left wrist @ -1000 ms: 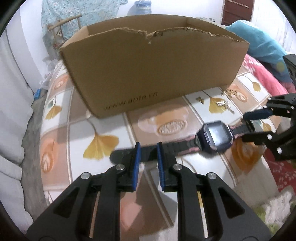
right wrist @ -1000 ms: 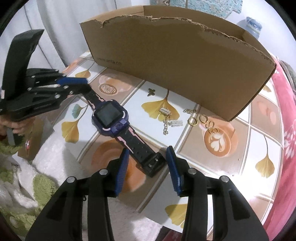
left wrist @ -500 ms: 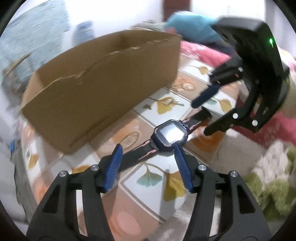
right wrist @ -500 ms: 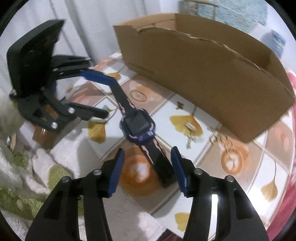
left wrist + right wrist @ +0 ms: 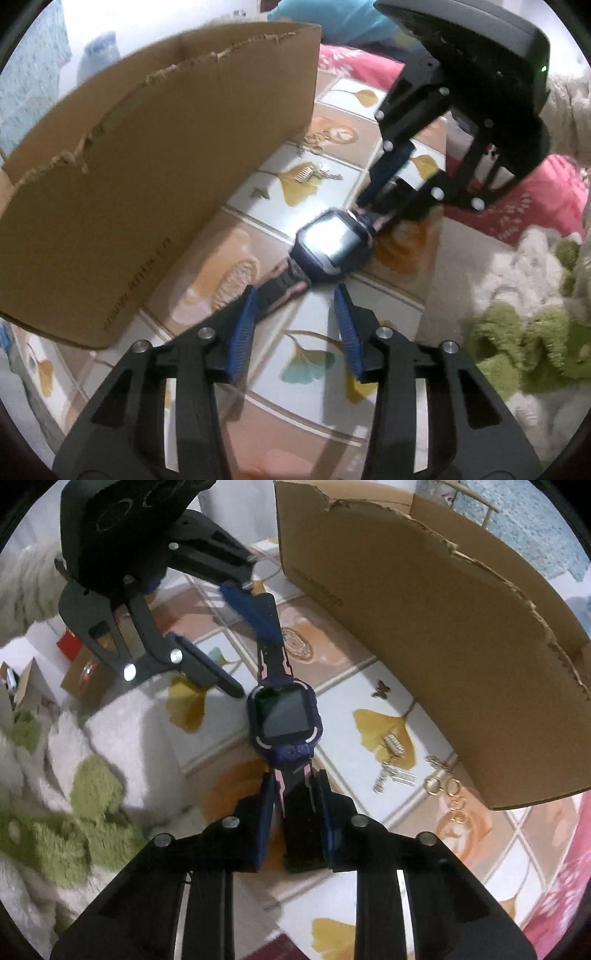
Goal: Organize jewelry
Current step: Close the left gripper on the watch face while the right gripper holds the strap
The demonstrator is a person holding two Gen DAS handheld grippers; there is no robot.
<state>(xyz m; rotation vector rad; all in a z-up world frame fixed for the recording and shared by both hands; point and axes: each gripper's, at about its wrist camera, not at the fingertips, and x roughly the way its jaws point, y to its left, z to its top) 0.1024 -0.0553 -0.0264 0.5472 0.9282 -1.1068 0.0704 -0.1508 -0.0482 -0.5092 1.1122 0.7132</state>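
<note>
Navy watch (image 5: pixel 283 722) strap between closing right tool (image 5: pixel 293 797) pads; left tool (image 5: pixel 295 314) closing, ungripped.

We find only one piece of writing: a line of small dark print low on the outer wall of the cardboard box (image 5: pixel 147 177). In the left wrist view it is smeared by blur, and in the right wrist view, on the same box (image 5: pixel 424 646), it is too small. We cannot read a single letter of it.
</note>
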